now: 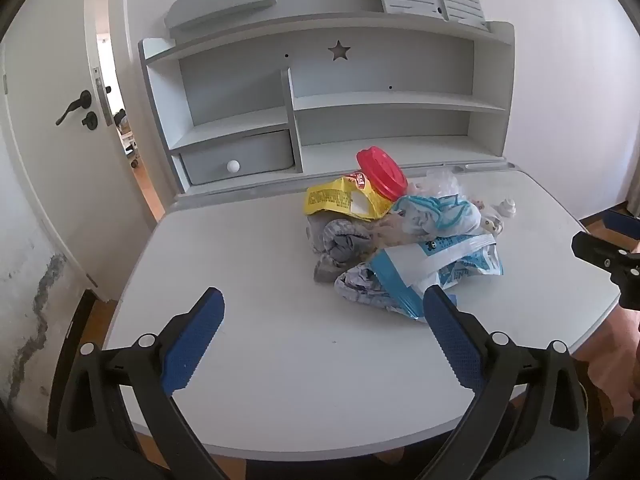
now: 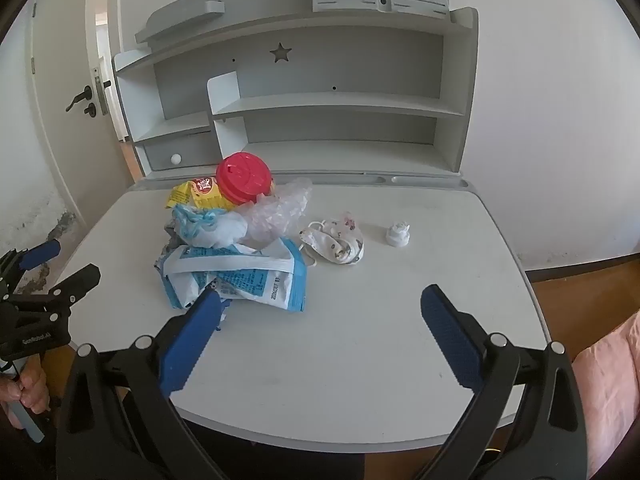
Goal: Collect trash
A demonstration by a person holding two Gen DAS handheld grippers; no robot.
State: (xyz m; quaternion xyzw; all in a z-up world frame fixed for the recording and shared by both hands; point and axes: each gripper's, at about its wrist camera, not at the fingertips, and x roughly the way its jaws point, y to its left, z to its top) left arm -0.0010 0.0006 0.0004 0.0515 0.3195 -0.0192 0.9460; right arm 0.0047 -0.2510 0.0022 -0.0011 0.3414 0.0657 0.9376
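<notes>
Both claws spread wide, empty: left claw [image 1: 324, 340], right claw [image 2: 320, 332], poised over near edge of pale grey desk [image 2: 440, 216]. Crumpled blue-white plastic wrapper [image 2: 240, 276] fronts the trash heap mid-desk, likely first grab; red round lid [image 2: 243, 178] behind.

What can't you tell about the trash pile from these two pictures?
- Red-lidded cup: body hidden behind wrappers, both views.
- Yellow wrapper: print too small to read.
- Grey cloth: mostly hidden by the blue packet in the right view.
- Small white piece: too small to identify.
</notes>
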